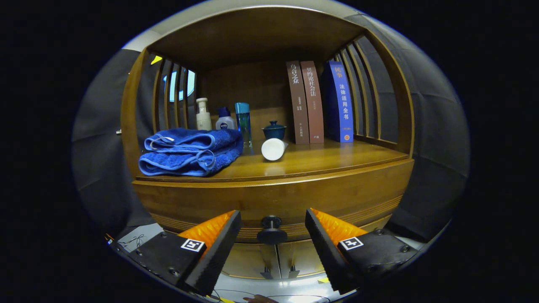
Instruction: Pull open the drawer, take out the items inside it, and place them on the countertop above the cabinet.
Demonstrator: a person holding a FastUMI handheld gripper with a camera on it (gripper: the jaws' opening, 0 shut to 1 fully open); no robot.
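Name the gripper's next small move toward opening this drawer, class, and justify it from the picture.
Probably ease forward and close on the drawer knob. The gripper is open, its fingers standing on either side of the knob without touching it, and the drawer front looks shut below the countertop.

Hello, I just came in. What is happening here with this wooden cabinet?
A person is holding a gripper up to the cabinet's drawer. Its fingers are open, with the dark drawer knob between them but not yet clamped. The drawer looks closed. On the countertop above lie folded blue towels, some bottles, a small lidded cup, a white tube on its side, and three upright books.
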